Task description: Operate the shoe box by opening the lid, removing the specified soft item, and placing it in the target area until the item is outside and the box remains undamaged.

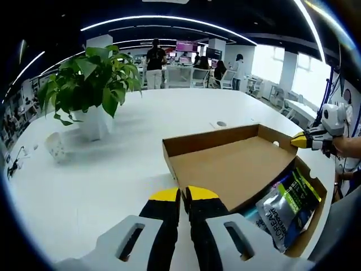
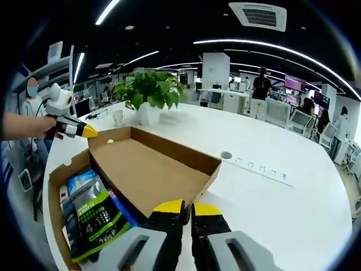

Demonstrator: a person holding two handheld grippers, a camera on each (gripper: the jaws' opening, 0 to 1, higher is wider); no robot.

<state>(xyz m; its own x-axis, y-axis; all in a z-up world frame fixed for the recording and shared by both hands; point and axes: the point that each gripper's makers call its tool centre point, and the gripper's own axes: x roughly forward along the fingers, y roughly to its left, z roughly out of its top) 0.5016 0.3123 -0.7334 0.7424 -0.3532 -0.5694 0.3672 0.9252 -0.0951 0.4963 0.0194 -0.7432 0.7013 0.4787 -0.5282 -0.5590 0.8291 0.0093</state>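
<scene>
We are keeping the fingers of the left gripper (image 1: 181, 195) drawn together, their yellow tips side by side with only a thin seam between them, and they are meeting the near corner of the opened cardboard lid (image 1: 231, 166); we cannot tell whether the card is actually nipped between them. The fingers of the right gripper (image 2: 185, 208) are likewise sitting together at their own near corner of the lid, and again we cannot tell if they are pinching it. In the left gripper view the right gripper is coming in from the right, held in a hand (image 1: 347, 145), its closed yellow tip touching the far corner of the lid. The lid is lying nearly flat, brown inside facing up, raised above the shoe box (image 1: 316, 186). The soft item, a silver and green pouch (image 1: 287, 209), is still lying inside the box under the lid's edge, with a blue packet just beside it. The box is resting on a white desk (image 1: 84, 186). Farther off, a leafy potted plant (image 1: 90, 79) is standing upright on the desk, well apart from the box, and people are standing in the office behind.
</scene>
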